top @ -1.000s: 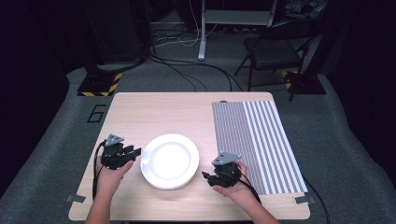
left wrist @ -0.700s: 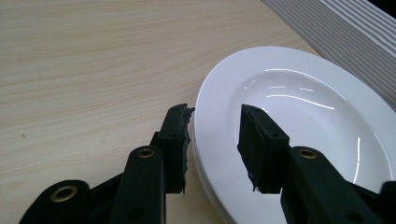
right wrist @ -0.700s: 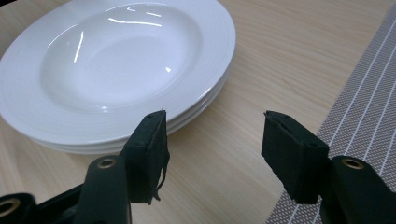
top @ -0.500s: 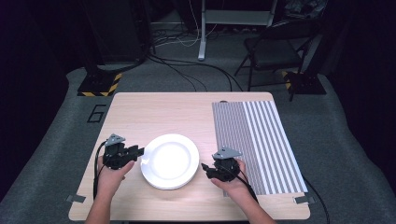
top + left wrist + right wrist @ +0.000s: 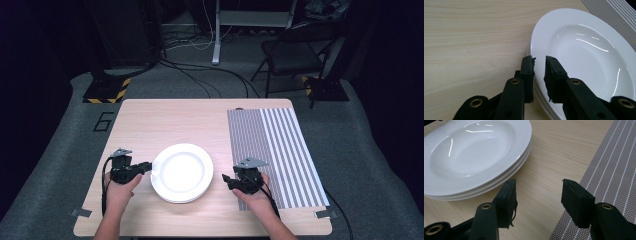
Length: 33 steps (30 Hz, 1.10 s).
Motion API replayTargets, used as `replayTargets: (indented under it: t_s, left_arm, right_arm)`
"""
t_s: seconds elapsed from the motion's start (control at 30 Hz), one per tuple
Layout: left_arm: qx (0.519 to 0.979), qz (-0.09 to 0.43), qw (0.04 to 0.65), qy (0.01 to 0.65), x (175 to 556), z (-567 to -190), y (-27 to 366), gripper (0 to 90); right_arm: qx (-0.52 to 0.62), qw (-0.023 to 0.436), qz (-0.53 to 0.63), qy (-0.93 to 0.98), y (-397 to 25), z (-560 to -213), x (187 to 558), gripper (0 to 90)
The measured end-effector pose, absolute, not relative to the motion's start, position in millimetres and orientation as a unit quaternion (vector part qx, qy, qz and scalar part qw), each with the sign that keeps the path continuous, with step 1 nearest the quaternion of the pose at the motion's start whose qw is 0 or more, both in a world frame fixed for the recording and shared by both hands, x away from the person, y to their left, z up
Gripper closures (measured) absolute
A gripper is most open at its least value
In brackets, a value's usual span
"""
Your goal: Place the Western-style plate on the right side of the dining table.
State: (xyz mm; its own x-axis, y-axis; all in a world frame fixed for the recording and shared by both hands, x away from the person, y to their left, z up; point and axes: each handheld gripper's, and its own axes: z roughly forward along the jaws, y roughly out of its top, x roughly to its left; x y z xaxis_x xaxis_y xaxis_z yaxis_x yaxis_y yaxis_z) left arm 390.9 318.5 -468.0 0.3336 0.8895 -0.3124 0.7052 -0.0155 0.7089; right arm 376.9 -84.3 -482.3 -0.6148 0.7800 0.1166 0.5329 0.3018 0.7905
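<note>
Left tongs (image 5: 539, 62): clenching the top plate's (image 5: 584, 50) rim, probably to lift it off the stack.
Right tongs (image 5: 537, 192): released, plates (image 5: 474, 155) just ahead, mat (image 5: 609, 175) beside.

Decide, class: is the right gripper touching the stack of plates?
Apart. In the right gripper view, bare table shows between the open right gripper and the rim of the plates; neither jaw reaches the stack.
</note>
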Motion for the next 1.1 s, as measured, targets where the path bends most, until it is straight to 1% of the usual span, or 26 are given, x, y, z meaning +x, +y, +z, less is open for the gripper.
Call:
replayTargets:
  t_s: [0.1, 0.33, 0.53, 0.7, 1.0, 1.07, 1.1]
  left_arm:
    - [0.713, 0.101, 0.407, 0.562, 392, -470, 315, 79.5]
    - [0.711, 0.107, 0.404, 0.566, 391, -472, 314, 82.0]
    - [0.707, 0.102, 0.406, 0.57, 389, -474, 315, 82.2]
    - [0.712, 0.105, 0.4, 0.568, 388, -475, 313, 82.6]
    - [0.713, 0.104, 0.402, 0.566, 387, -476, 313, 82.3]
    - [0.714, 0.102, 0.401, 0.565, 387, -476, 313, 82.2]
    - [0.715, 0.1, 0.401, 0.564, 387, -476, 313, 82.2]
  right_arm:
    - [0.414, 0.144, 0.418, 0.796, -83, -484, 377, 44.2]
    - [0.418, 0.136, 0.42, 0.794, -82, -484, 378, 42.9]
    - [0.438, 0.111, 0.438, 0.778, -80, -479, 384, 41.9]
    - [0.437, 0.106, 0.439, 0.778, -68, -474, 388, 41.5]
    - [0.445, 0.095, 0.434, 0.778, -47, -479, 397, 40.3]
    - [0.453, 0.087, 0.436, 0.772, -43, -482, 400, 40.2]
    - [0.46, 0.075, 0.44, 0.767, -39, -484, 402, 40.3]
